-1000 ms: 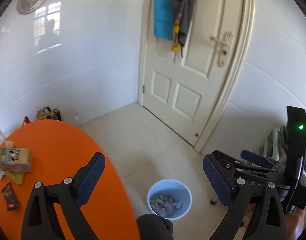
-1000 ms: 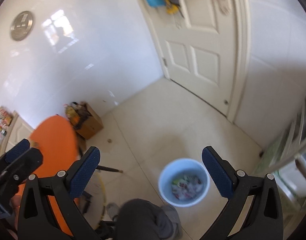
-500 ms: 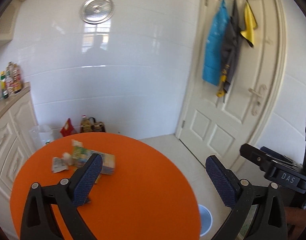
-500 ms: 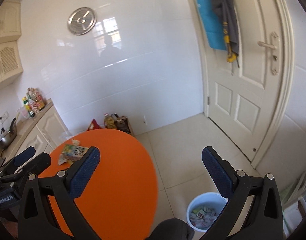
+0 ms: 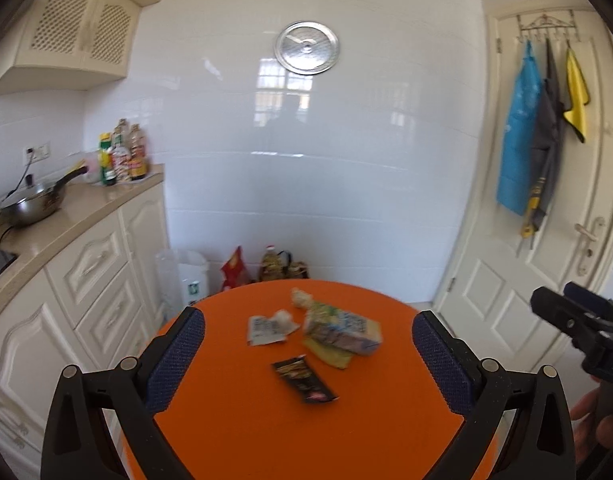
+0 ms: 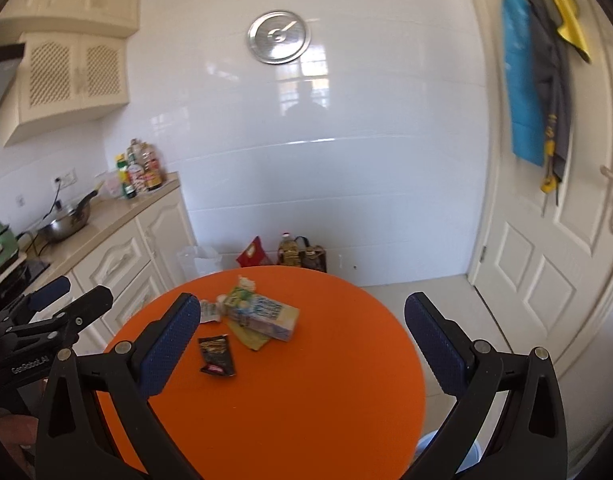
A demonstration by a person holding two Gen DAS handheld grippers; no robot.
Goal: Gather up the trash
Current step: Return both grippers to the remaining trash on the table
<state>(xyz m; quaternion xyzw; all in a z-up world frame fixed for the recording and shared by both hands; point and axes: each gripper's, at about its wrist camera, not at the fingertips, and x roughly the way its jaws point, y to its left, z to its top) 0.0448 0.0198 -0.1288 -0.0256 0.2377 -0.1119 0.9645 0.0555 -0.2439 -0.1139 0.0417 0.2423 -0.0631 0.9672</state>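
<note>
In the left wrist view, the left gripper (image 5: 308, 354) is hanging over the orange table (image 5: 242, 432) with its jaws wide apart, holding nothing. The black wrapper (image 5: 304, 378) is lying near it, the carton (image 5: 342, 332) and crumpled paper (image 5: 268, 326) farther. In the right wrist view, the right gripper (image 6: 302, 344) is also standing apart and empty, while the same trash is lying toward the table's far left side; a blue bin (image 6: 428, 446) is showing at the near right.
</note>
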